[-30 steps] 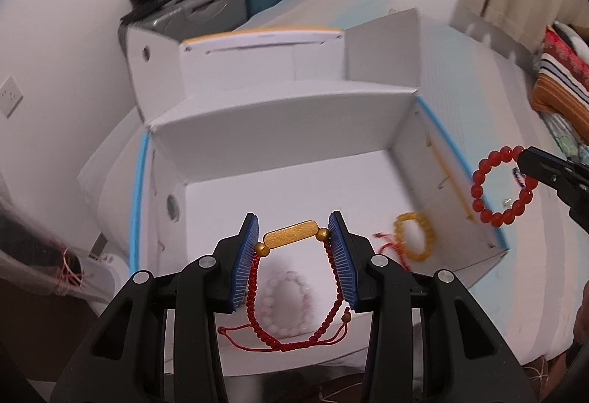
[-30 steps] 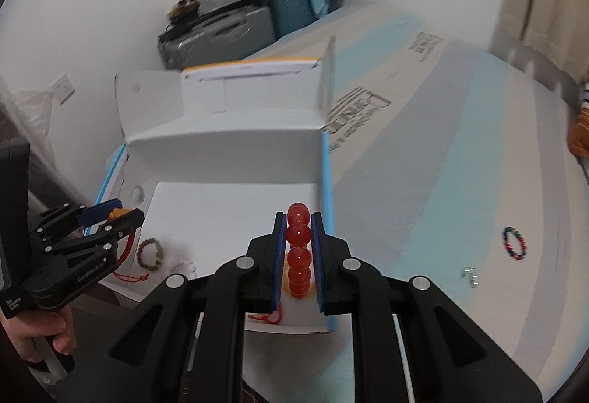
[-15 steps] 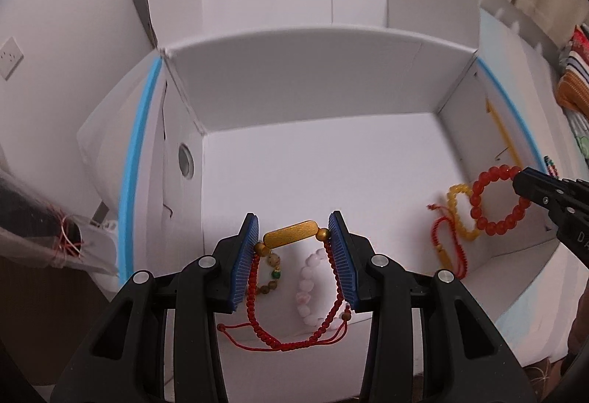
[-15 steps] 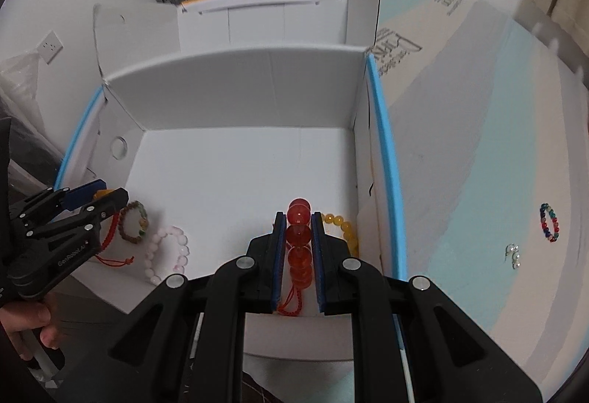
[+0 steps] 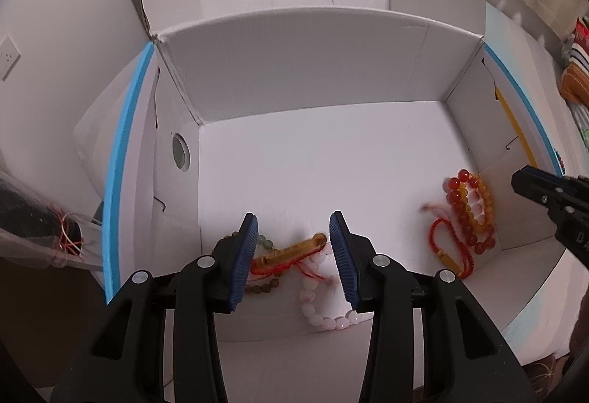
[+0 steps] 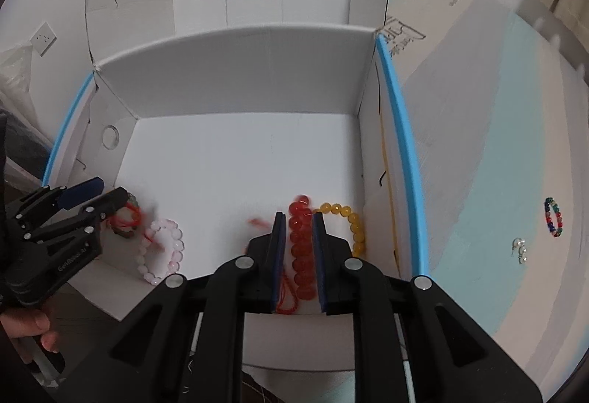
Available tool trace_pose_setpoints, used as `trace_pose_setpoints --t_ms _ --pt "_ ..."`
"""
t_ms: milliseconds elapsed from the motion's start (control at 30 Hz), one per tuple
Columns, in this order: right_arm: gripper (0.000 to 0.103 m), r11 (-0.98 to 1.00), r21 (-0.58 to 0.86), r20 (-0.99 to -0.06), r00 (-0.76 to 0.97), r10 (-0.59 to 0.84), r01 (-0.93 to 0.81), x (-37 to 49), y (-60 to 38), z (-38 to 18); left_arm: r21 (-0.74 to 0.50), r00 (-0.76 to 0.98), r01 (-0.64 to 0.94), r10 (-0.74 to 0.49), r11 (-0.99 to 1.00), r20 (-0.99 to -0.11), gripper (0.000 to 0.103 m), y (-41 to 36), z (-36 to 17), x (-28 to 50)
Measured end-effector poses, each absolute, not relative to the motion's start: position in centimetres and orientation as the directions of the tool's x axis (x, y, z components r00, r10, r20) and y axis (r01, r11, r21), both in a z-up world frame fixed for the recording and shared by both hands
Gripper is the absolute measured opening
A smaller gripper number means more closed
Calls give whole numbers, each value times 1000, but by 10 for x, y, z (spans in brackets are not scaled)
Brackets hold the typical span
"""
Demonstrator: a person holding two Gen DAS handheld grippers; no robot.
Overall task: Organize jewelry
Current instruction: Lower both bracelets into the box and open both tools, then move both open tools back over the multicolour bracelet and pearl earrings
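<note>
White cardboard box (image 5: pixel 302 79), flaps up, blue-edged sides.

Left gripper (image 5: pixel 293 250): jaws apart, gripping nothing; the gold-bar red-cord bracelet (image 5: pixel 291 253) lies loose on the box floor between them, at 6 o'clock, across a pink bead bracelet (image 5: pixel 324 307).

Right gripper (image 6: pixel 299 257): jaws narrow and opening; the red bead bracelet (image 6: pixel 302 248) sits between them on the floor, pads apparently clear of it, beside a yellow bead bracelet (image 6: pixel 349 222).

Outside, at 3 o'clock: multicolour bead bracelet (image 6: pixel 553 217).
</note>
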State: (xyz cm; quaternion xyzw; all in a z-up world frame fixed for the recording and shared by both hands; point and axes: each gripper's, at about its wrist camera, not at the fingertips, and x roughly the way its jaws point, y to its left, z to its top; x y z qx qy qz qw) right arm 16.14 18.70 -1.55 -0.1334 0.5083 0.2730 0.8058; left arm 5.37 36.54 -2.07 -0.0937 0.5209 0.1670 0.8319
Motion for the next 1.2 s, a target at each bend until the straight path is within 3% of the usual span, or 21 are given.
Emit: trace_pose_setpoints --t_ms 100,300,533,733,1200 --pt "40 817 61 -874 365 321 -573 157 183 -2 17 418 -372 184 928 -890 46 362 -14 52" --pt "72 827 51 -831 435 346 -559 149 167 26 31 466 -370 215 928 -858 76 350 6 51" --pt "89 853 28 -814 483 322 -522 152 137 40 45 511 -355 234 934 -827 93 325 25 57" --pt "96 882 22 -807 513 293 -470 157 102 45 33 544 -328 217 944 -811 97 301 38 66" --pt "96 946 44 -789 569 230 -321 183 -5 51 23 587 -182 127 983 -799 97 204 42 105"
